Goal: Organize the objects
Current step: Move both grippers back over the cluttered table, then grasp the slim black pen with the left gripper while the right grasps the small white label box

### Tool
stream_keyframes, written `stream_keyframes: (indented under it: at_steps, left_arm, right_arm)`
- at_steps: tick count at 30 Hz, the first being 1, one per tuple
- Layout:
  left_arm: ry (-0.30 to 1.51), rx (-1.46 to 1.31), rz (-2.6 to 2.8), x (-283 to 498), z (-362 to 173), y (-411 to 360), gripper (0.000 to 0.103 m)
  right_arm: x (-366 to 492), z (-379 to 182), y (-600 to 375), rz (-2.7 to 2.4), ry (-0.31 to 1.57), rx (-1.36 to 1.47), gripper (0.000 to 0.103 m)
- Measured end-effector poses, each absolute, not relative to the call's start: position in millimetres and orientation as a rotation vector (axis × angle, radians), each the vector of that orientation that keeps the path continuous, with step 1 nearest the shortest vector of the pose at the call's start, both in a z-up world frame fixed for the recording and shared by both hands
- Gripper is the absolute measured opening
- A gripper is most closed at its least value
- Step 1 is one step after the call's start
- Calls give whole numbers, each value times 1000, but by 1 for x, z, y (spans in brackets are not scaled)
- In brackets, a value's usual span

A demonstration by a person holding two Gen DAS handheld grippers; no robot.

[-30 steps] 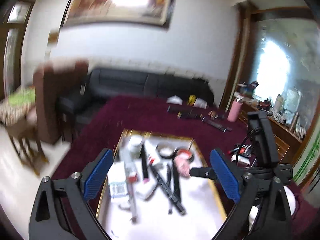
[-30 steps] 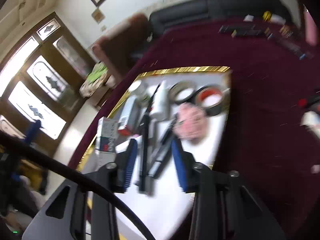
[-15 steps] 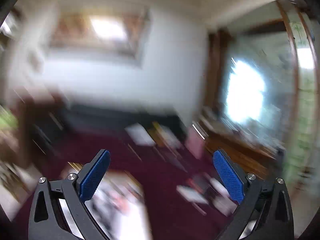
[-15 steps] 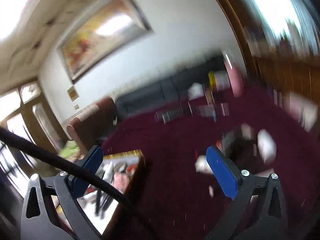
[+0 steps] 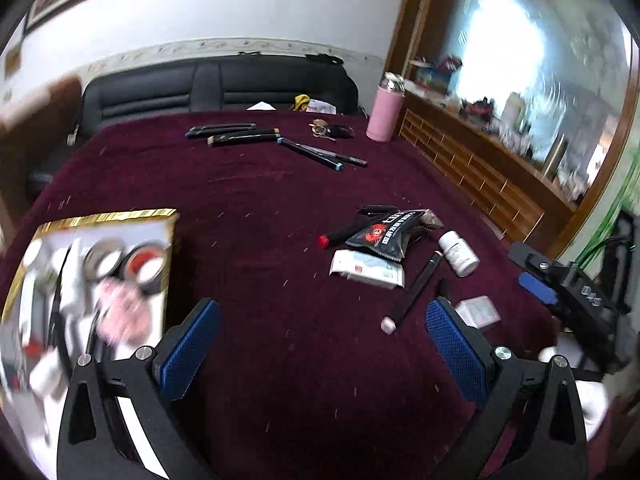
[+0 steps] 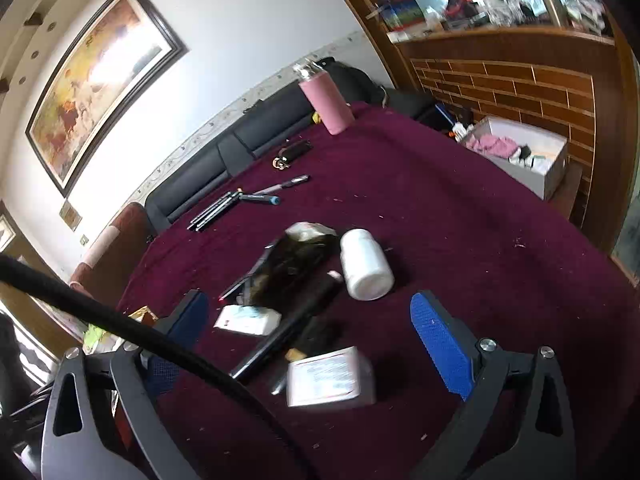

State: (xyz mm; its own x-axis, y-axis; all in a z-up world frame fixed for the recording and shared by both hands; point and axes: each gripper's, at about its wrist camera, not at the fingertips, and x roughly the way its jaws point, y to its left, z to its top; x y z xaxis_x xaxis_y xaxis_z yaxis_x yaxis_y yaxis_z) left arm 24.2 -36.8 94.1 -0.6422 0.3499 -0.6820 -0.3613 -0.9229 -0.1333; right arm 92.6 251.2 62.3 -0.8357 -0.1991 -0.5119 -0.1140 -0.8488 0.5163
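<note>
My left gripper (image 5: 322,352) is open and empty above bare cloth, between the gold-edged white tray (image 5: 172,236) on its left and a loose pile on its right. The pile holds a black snack packet (image 5: 390,232), a white tissue pack (image 5: 366,270), a white pill bottle (image 5: 458,252), a black pen (image 5: 412,292) and a red-tipped marker (image 5: 340,234). My right gripper (image 6: 312,332) is open wide just short of the small flat box (image 6: 330,376). The white pill bottle (image 6: 364,264) and black snack packet (image 6: 292,264) lie beyond it.
The tray holds tape rolls (image 5: 142,264), a pink puff and tubes. Far across the maroon cloth lie dark pens (image 5: 232,136), keys (image 5: 328,130) and a pink bottle (image 5: 386,110). A black cable (image 6: 120,320) crosses the right wrist view. A sofa and a wooden cabinet border the table.
Both views swung from the tray to the loose pile on the right. My right gripper, nearly shut over the tray a second ago, now stands wide open. The left stayed open.
</note>
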Motion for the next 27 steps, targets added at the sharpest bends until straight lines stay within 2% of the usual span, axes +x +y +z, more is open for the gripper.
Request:
stream_keyframes:
  at_steps: [3,8,10,11,12,15,18,23,25,27]
  left_arm:
    - [180,-1059,2509,17,78,-2,100]
    - [555,-987,2397,27,48,58,99]
    - [671,-995,2365,23,37,77,93]
    - [709,-1019,2341,21,31,83,82]
    - [713,-1043,2318,20,28,86,68]
    - [661,-1116,2240,14,22,92,46]
    - [674,-1124,2203,12,22,100,37]
    - [760,-1121,2142,8,24,123,36]
    - [742,-1124,2153,5,22,128,37]
    - [699,-1128,2166,8,22,126,29]
  right_arm:
    - [92,49,264,-2819,-909,878,102]
    - [92,39,278,-2721,-1049,877,102]
    - [91,38,279,-2686,-1062,875,102]
    - [91,38,278,-2676,-1061,880,102]
    - [91,38,277,-2668,-1056,888,102]
    - [92,36,276,-2649,-1066,885,102]
    - [94,35,280,-2643,-1094,874,102]
    - [92,31,283,-2632,-1122,887,102]
    - [90,31,282,-2633,-1117,898,102]
    - [88,31,282,-2637,-1112,913,102]
